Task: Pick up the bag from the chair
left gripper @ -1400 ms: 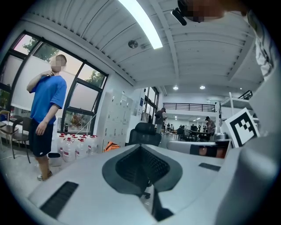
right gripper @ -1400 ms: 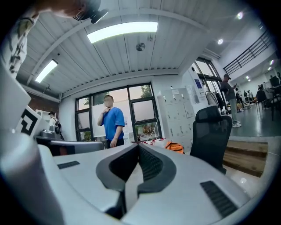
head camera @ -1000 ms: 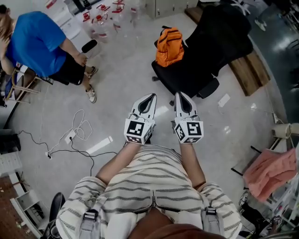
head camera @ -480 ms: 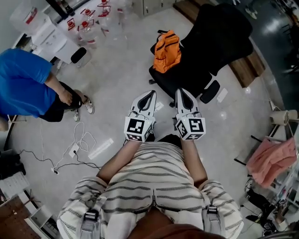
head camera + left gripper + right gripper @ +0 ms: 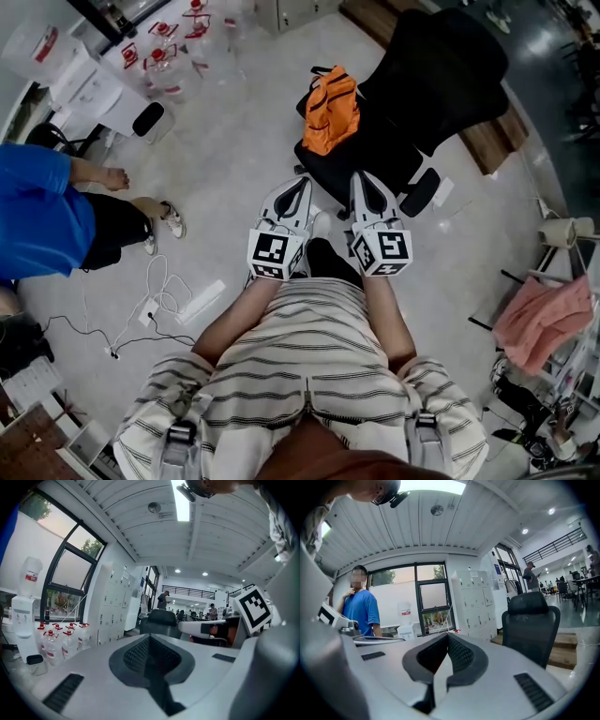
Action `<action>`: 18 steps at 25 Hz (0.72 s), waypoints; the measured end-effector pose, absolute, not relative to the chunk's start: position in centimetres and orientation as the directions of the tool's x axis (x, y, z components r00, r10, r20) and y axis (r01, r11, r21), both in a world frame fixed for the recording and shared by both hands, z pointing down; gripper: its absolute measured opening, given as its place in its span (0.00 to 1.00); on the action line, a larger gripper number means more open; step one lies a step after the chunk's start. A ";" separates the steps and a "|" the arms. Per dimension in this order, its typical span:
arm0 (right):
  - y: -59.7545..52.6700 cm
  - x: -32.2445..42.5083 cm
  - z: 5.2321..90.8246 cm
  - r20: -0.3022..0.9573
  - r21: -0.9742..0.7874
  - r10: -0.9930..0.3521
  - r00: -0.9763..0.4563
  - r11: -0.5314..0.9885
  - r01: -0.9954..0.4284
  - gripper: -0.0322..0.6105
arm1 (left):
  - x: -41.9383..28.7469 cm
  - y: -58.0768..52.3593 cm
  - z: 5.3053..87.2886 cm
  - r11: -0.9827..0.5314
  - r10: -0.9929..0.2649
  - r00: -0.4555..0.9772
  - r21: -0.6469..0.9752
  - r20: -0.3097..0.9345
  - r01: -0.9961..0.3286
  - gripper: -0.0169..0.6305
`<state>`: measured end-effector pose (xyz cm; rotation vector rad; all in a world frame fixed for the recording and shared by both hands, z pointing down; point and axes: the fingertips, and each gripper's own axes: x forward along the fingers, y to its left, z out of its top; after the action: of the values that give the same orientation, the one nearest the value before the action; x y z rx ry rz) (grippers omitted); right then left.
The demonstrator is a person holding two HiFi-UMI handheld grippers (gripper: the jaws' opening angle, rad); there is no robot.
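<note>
1. The orange fabric bag [image 5: 330, 111] lies on the black office chair [image 5: 427, 80]. It sits at the seat's left edge as the head view shows it, with the tall backrest beyond it and to the right.

2. The left gripper [image 5: 303, 191], white with a square-marker cube, has its jaws closed tip to tip. Its own view shows the ribbed pads meeting in a point with nothing between them.

3. The right gripper [image 5: 362, 178], of the same make, also has its jaws pressed together and holds nothing. Its view looks over the closed tips at the chair's backrest.

4. The relation that matters: the bag lies straight ahead of the person, beyond both gripper tips and roughly on the line between them. It is near but clearly apart from them, with the front of the seat in the gap.

5. The bag's long axis runs away from the person and leans slightly right at the far end. Dark straps show at that far end, while the plain bottom end faces the grippers.

6. Neither gripper is clearly nearer. The bag sits a little left of the seat's middle, so the left one probably has the more direct line. The right one would have to cross in front of the seat.

7. My judgement is that the task is barely begun. The next move calls for a forward reach over the bag, and for the jaws to part before they can take the fabric or a strap.
</note>
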<state>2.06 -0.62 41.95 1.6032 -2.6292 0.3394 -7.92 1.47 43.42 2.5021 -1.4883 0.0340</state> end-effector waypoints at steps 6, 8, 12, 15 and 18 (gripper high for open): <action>-5.2 2.2 42.5 0.131 -0.177 -0.866 -0.483 0.459 -0.871 0.08 | -7.2 -2.8 44.0 -0.457 -0.865 0.479 0.160 0.148 -0.875 0.06; -6.6 2.2 42.6 0.130 -0.178 -0.861 -0.492 0.468 -0.865 0.08 | -7.2 -4.1 44.1 -0.451 -0.868 0.472 0.155 0.152 -0.879 0.06; -9.4 2.7 43.1 0.140 -0.179 -0.848 -0.511 0.486 -0.855 0.08 | -6.5 -6.7 44.4 -0.435 -0.876 0.456 0.149 0.159 -0.888 0.06; -11.4 2.9 43.6 0.150 -0.184 -0.836 -0.527 0.500 -0.846 0.08 | -5.9 -8.6 44.7 -0.424 -0.879 0.446 0.150 0.167 -0.893 0.06; -13.3 3.1 44.2 0.165 -0.198 -0.822 -0.545 0.513 -0.835 0.08 | -5.4 -10.5 45.0 -0.415 -0.882 0.438 0.150 0.176 -0.897 0.06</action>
<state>3.14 -13.31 44.24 1.4736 -2.6888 0.3950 -5.39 -10.54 45.04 2.4685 -1.5538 0.1019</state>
